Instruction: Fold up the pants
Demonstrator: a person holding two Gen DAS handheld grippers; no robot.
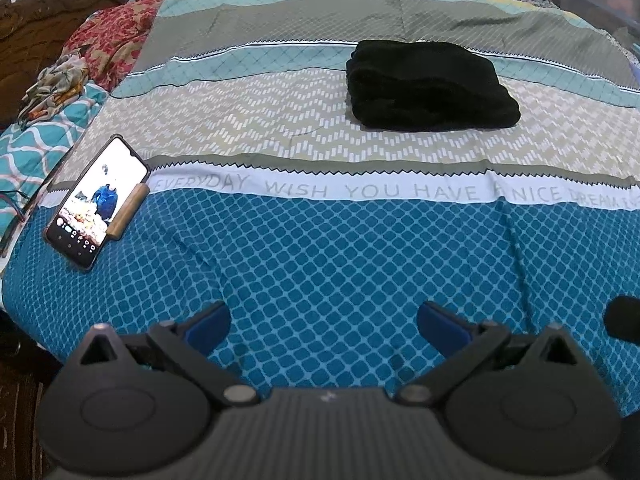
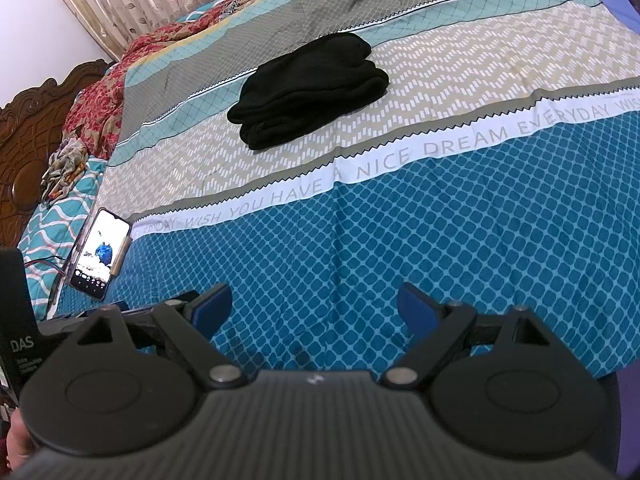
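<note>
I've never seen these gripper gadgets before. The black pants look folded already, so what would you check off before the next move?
1. Black pants lie in a compact folded stack: ok.
2. Left gripper open, holding nothing: ok.
3. Right gripper open, holding nothing: ok.
4. Both grippers are apart from the pants, over the blue part of the bedsheet: ok.
5. Phone lies well left of the pants, out of the way: ok.
6. Fold edges underneath are even: cannot tell.
</note>
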